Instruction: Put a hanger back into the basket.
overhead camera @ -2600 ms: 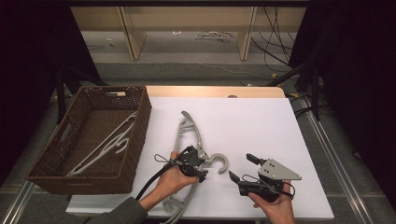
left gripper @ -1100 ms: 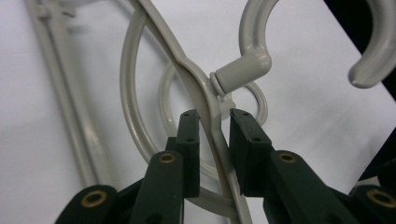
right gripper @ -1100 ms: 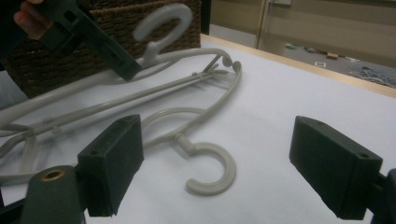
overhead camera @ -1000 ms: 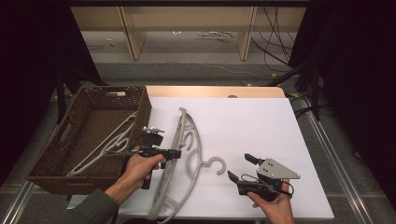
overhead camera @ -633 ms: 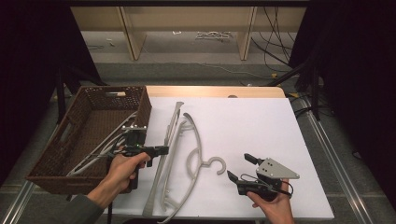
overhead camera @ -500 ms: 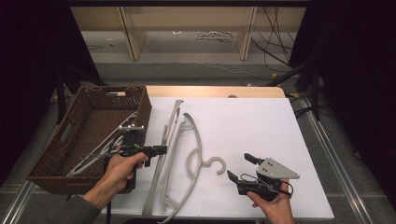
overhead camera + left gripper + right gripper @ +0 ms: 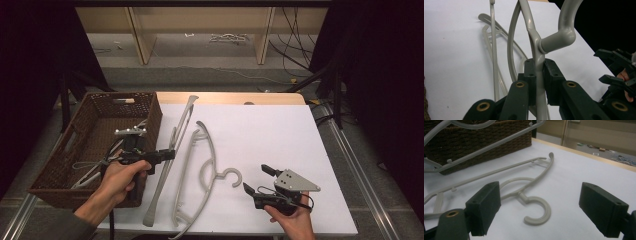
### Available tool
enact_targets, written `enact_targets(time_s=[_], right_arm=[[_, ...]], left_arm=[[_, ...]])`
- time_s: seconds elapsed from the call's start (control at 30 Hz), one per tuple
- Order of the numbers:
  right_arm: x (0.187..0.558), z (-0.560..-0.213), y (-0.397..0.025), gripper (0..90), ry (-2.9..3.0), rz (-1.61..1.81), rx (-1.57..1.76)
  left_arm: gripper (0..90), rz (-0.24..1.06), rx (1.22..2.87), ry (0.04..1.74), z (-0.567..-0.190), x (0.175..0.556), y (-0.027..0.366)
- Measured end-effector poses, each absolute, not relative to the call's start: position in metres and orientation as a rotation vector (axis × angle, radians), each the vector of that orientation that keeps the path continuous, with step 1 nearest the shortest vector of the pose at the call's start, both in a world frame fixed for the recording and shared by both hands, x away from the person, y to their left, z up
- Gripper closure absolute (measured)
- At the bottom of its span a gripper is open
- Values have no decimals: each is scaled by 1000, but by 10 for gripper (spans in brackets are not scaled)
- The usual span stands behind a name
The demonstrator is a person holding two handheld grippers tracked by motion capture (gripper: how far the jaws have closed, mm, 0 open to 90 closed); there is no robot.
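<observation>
A person's left gripper (image 7: 167,154) has its black fingers (image 7: 550,75) pinching the neck of a pale grey plastic clothes hanger (image 7: 170,150), held tilted just beside the brown woven wicker basket (image 7: 75,145) at the left edge of the white table (image 7: 280,135). A second pale grey plastic hanger (image 7: 207,170) lies flat near the table's front edge, its hook toward the right gripper (image 7: 258,181). That gripper rests near the front right corner, fingers (image 7: 485,206) spread wide and holding nothing.
</observation>
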State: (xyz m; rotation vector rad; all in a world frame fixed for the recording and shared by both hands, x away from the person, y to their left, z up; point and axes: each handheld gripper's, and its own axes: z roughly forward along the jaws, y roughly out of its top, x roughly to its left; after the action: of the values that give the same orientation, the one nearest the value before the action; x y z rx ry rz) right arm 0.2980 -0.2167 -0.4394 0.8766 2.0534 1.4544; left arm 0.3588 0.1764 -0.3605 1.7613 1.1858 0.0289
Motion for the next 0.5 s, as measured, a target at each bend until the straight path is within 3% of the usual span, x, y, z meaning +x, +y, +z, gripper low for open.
enact_targets(time_s=[0.1,0.13,0.27,0.5], right_arm=[[298,-439,-218,185,2074,1434,875],[298,-439,-217,185,2072,1443,880],[297,-438,-218,185,2096,1426,891],[298,-441,-216,185,2073,1477,892]], left_arm=[[813,17,1750,1178,-354,358,178],[814,76,1780,1112,-353,362,180],[813,33,1747,1154,-343,360,182],[814,75,1744,1134,-321,357,191]])
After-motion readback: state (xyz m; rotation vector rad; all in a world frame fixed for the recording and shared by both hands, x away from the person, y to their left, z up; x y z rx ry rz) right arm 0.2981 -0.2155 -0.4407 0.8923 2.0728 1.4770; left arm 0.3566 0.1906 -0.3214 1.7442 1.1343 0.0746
